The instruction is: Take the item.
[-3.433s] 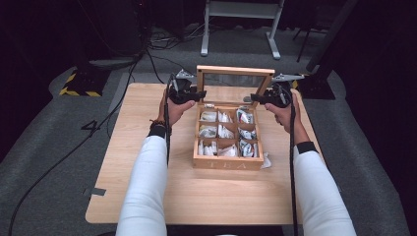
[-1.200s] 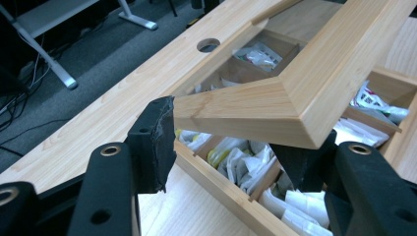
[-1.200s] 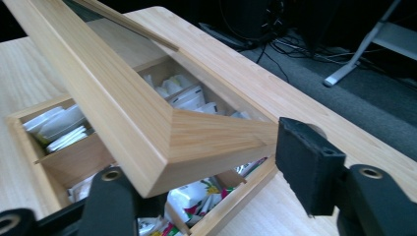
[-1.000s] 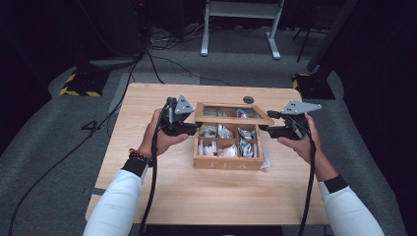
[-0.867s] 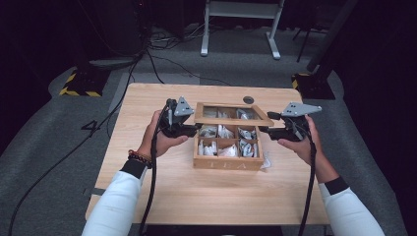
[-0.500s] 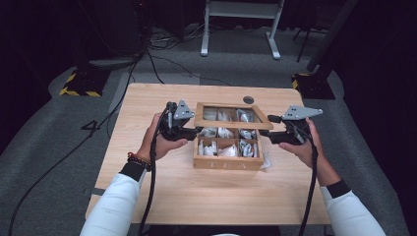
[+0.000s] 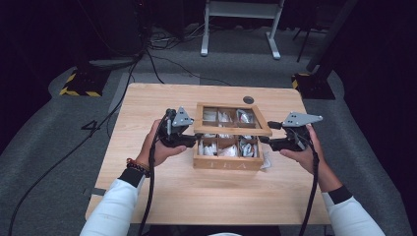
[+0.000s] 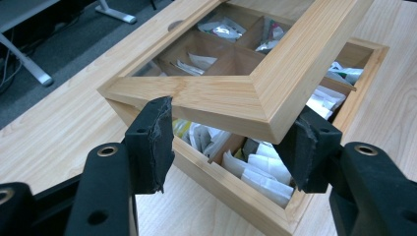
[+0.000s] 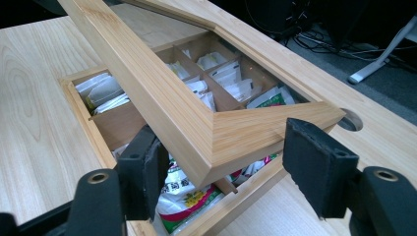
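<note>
The lid (image 7: pixel 232 129) is flanked unclamped by the left gripper (image 8: pixel 231 142) and the just-widened right gripper (image 9: pixel 223 169), the box (image 7: pixel 227 162) packets partly hidden.

Your bench (image 7: pixel 162 196) is a pale wooden top standing on grey floor (image 7: pixel 44 162). Directly on it, between your left hand-held gripper (image 7: pixel 196 140) and your right hand-held gripper (image 7: pixel 264 140), sits the wooden compartment box (image 7: pixel 227 163). A white packet (image 7: pixel 267 161) lies on the bench against the box's corner, just below your right gripper. Beyond both grippers there's a round dark hole (image 7: pixel 249 100) in the benchtop.
</note>
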The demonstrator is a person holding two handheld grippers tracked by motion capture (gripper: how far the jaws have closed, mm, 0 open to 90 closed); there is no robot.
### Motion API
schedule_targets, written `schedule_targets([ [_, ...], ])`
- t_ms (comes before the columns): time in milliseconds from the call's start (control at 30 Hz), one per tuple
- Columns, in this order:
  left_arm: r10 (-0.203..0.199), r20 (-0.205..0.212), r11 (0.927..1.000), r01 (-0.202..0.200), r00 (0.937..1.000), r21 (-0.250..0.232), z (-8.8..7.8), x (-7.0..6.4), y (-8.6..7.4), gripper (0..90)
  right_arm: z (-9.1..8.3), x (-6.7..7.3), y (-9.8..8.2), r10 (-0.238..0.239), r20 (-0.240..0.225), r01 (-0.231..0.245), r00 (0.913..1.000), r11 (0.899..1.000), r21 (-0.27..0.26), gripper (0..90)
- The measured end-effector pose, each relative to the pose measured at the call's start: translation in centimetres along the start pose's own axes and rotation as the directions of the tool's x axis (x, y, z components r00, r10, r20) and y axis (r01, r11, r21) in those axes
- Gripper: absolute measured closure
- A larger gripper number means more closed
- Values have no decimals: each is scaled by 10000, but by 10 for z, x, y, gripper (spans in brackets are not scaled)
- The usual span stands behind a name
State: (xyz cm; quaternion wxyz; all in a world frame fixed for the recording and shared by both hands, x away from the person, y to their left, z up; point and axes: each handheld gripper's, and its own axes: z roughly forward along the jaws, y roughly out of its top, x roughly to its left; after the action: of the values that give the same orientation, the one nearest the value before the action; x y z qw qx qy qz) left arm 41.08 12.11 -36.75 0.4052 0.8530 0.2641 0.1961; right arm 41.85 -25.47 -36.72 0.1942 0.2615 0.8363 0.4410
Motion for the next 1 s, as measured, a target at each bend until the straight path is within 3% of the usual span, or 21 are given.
schedule_targets([
  [600, 13, 288, 9998, -20, 9996, 219, 8, -6, -15, 409, 2, 5, -16, 65, -340, -60, 9994, 9999, 146, 320],
  [1000, -91, 405, 9994, 78, 9991, 327, 11, -11, -25, 406, 5, 10, -27, 40, -331, -31, 9994, 9997, 253, 314],
])
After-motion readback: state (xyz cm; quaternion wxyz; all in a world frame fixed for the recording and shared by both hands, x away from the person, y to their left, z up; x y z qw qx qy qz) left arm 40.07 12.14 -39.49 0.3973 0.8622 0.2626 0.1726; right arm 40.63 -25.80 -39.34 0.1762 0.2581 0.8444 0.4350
